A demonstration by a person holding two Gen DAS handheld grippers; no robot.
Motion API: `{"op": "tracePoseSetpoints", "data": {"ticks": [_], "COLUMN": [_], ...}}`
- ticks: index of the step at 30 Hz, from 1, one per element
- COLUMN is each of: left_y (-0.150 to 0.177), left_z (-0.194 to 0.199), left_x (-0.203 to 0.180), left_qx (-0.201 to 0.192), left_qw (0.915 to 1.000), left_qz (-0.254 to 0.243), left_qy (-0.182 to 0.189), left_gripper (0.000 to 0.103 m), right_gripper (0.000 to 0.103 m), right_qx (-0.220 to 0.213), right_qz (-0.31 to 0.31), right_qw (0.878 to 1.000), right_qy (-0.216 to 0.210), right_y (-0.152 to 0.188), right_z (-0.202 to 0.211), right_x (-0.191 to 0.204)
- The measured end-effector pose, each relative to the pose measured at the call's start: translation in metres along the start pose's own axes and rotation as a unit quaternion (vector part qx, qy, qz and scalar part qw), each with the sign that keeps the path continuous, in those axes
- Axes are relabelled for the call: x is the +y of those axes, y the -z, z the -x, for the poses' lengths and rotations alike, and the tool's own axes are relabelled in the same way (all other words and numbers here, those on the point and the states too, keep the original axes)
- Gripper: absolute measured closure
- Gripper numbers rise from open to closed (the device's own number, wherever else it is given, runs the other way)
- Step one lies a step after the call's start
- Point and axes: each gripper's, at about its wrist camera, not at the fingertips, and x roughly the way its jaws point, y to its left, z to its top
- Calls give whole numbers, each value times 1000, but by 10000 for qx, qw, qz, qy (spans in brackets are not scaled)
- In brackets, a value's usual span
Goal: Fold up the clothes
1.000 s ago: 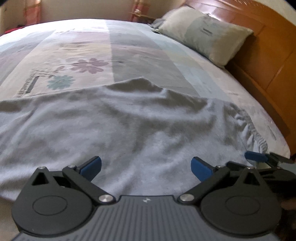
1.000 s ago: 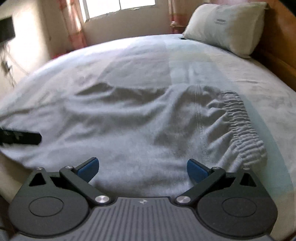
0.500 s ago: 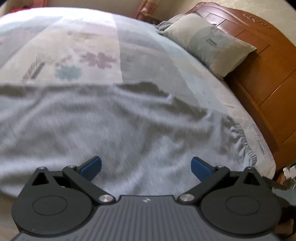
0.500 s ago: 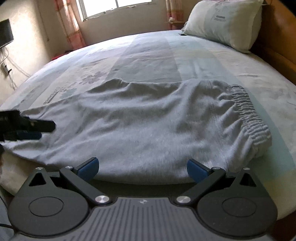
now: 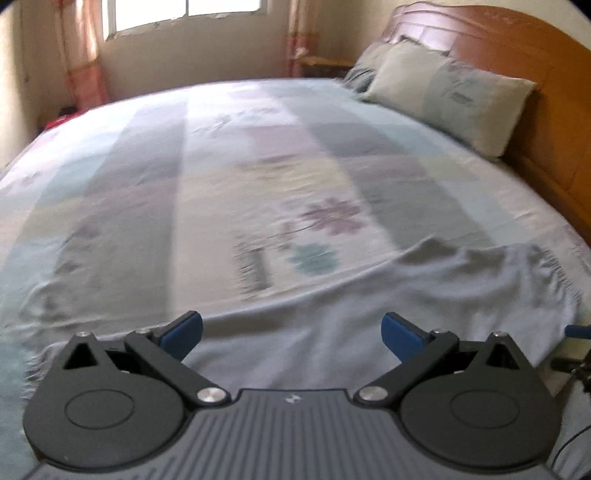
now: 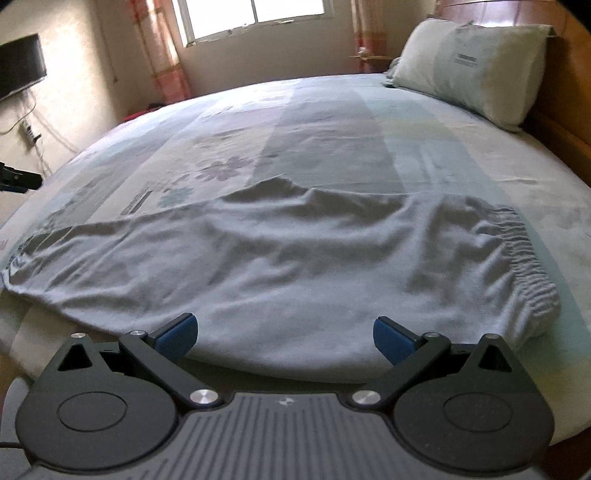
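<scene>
Grey sweatpants [image 6: 295,258] lie flat across the near edge of the bed, elastic waistband [image 6: 524,258] at the right, leg end at the far left. In the left wrist view the pants [image 5: 406,295] fill the lower right. My left gripper [image 5: 291,332] is open and empty, just above the near edge of the cloth. My right gripper [image 6: 284,334] is open and empty, at the near hem of the pants. The right gripper's blue tip [image 5: 578,330] shows at the right edge of the left wrist view.
The bed has a patchwork flowered sheet [image 5: 258,166]. Pillows [image 5: 443,96] lie against a wooden headboard [image 5: 535,55] at the right. A window [image 6: 255,18] with curtains is at the back. A wall TV [image 6: 20,74] hangs at the left.
Both grippers have pulled back and tilted up, so more of the bed and room shows. The left gripper has shifted left along the pants. Both stay open.
</scene>
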Motion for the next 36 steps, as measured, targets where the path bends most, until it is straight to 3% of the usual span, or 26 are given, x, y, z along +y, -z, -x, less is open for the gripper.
{"op": "tracePoseSetpoints", "data": {"ticks": [5, 10, 14, 18, 20, 22, 26, 29, 31, 34, 36], "left_y": [28, 60, 73, 69, 70, 74, 88, 107, 123, 146, 157], "left_z": [-33, -82, -104, -105, -99, -86, -63, -56, -54, -55, -52], "left_x": [86, 150, 172, 178, 177, 167, 116, 71, 48, 33, 38], "left_qx": [268, 388, 141, -103, -116, -223, -311, -333, -344, -231, -208], "left_qw": [9941, 9742, 9667, 9696, 9672, 9701, 9863, 9974, 9994, 9986, 9991], "left_qz": [1033, 2185, 2492, 2444, 2537, 2408, 1518, 562, 14, -432, -323], "left_qy": [206, 423, 564, -83, 7, 184, 558, 301, 58, -192, -184], "left_gripper": [1, 1, 1, 1, 1, 1, 1, 1, 1, 1, 1], "right_gripper": [0, 0, 0, 0, 0, 0, 0, 0, 0, 0, 0], "right_qx": [252, 355, 486, 581, 586, 575, 611, 616, 614, 592, 605], "right_qz": [140, 452, 611, 725, 773, 860, 986, 1041, 1135, 1288, 1274], "right_qw": [9996, 9983, 9968, 9955, 9951, 9945, 9932, 9927, 9916, 9899, 9900], "right_qy": [-39, 71, 162, 202, 172, 136, 79, 5, -20, 27, 31], "right_y": [1, -5, -8, -10, -11, -11, -11, -11, -10, -8, -7], "right_z": [-17, -25, -34, -42, -44, -45, -51, -55, -55, -52, -51], "right_x": [22, 45, 56, 65, 72, 78, 89, 97, 103, 106, 105]}}
